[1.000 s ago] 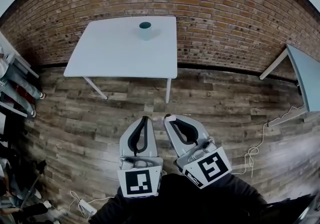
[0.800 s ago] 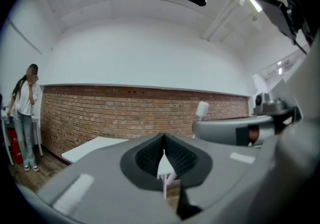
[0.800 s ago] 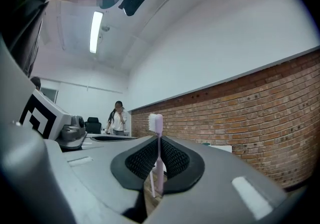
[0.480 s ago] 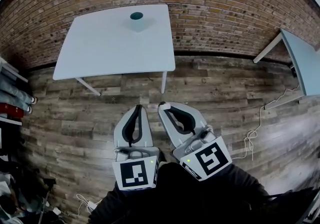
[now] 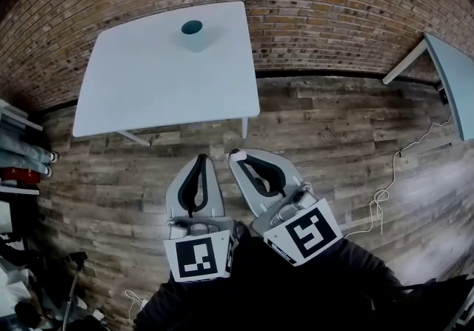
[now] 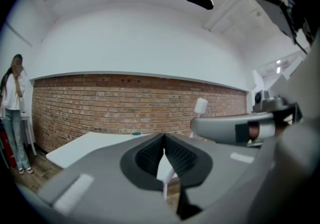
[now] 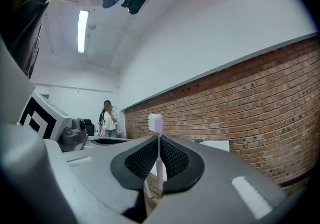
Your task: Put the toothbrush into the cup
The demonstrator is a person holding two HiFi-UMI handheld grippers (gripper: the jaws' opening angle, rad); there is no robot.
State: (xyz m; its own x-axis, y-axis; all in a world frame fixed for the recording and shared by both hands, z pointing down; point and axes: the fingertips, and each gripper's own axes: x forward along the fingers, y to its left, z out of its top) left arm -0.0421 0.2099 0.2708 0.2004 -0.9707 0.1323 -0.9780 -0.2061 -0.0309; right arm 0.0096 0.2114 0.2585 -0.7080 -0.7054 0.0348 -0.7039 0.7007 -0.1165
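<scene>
Your right tool (image 5: 235, 154) clamps the toothbrush (image 7: 159, 154) upright, bristles on top. Your left tool (image 5: 201, 160) is closed on nothing; the cup (image 5: 192, 34) stands on the worktop (image 5: 148, 89) ahead.

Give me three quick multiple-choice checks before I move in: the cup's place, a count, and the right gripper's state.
1. Where is the cup? A floor; B white table; C chair.
2. How many cups are on the table? A one; B two; C three.
3. The right gripper is: A open, empty; B shut on the toothbrush; C shut, empty.
Answers: B, it stands near the table's far edge; A, a single cup shows; B, the toothbrush stands upright between closed jaws.
</scene>
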